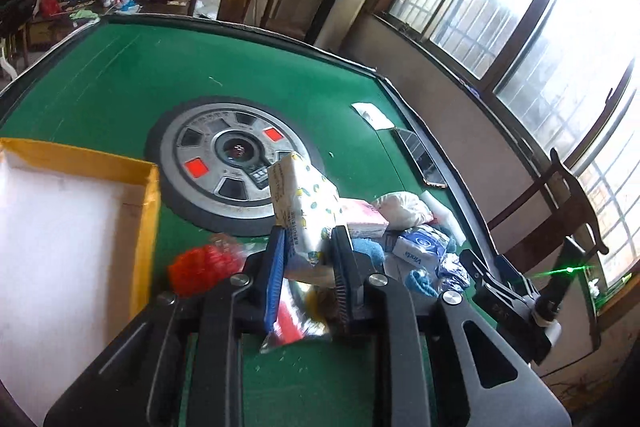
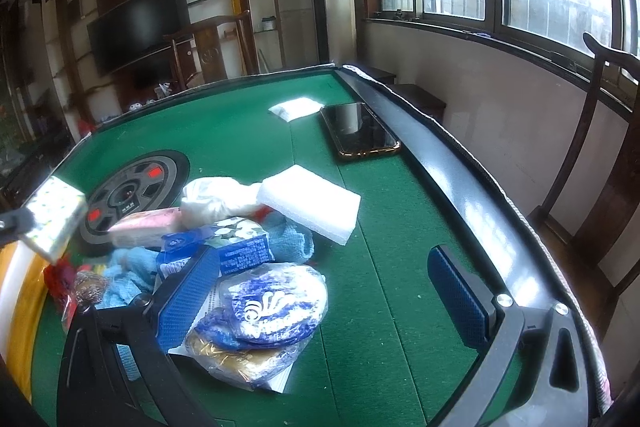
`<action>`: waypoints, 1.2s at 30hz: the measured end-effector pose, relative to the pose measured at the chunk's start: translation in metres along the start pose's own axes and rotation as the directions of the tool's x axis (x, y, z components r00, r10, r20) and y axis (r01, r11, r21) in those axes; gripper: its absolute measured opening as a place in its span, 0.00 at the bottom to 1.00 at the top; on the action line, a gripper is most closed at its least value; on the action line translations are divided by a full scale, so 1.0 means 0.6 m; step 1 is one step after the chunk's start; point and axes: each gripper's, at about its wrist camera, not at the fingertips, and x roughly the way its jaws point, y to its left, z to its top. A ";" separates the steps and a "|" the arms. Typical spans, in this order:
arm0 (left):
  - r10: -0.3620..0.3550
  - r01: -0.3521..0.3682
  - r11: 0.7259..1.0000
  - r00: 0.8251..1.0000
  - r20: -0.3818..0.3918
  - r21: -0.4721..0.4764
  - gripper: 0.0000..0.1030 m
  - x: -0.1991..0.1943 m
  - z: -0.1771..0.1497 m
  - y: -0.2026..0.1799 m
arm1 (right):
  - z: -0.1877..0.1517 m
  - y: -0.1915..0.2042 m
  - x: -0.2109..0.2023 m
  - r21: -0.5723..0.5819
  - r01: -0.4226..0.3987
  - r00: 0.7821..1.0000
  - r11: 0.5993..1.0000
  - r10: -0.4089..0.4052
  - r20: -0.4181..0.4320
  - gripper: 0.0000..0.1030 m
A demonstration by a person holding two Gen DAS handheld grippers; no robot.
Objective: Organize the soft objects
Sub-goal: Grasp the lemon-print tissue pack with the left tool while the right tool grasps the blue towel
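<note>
Left gripper [image 1: 308, 259], angled downward, clamps the tissue pack [image 1: 300, 203] above the table [image 1: 120, 75].

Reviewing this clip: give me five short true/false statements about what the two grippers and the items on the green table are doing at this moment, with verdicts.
1. The left gripper has its jaws shut on a white tissue pack printed with small green and yellow shapes. True.
2. The right gripper is clamped on the white foam block. False: its jaws stand open and the block lies apart on the green felt table.
3. A dark phone in an orange case lies near the table's edge. True.
4. The yellow-walled cardboard box with a white floor is full of cloths. False: its visible floor is bare.
5. The printed tissue pack lies flat in the pile. False: it is held lifted.
</note>
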 end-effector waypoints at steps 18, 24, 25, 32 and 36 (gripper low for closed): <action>-0.001 0.010 0.991 0.998 0.061 -0.134 0.19 -0.113 -0.104 0.102 | -0.009 0.051 -0.052 -0.087 -0.115 0.993 0.990 0.114 -0.012 0.99; 0.011 -0.012 0.996 1.000 -0.007 -0.085 0.19 -0.067 -0.138 0.069 | -0.019 0.112 -0.053 -0.160 -0.248 0.967 0.955 0.233 -0.105 0.99; 0.023 -0.024 0.997 1.000 -0.016 -0.075 0.19 -0.061 -0.140 0.063 | -0.022 0.124 -0.050 -0.181 -0.256 0.964 0.950 0.238 -0.115 0.99; 0.134 -0.134 0.991 0.985 -0.108 0.008 0.21 0.015 -0.170 0.021 | -0.051 0.178 -0.008 -0.245 -0.254 0.959 0.936 0.210 -0.192 0.82; 0.170 -0.168 0.985 0.980 -0.103 0.026 0.26 0.028 -0.171 0.015 | -0.055 0.177 0.001 -0.220 -0.279 0.946 0.935 0.229 -0.229 0.70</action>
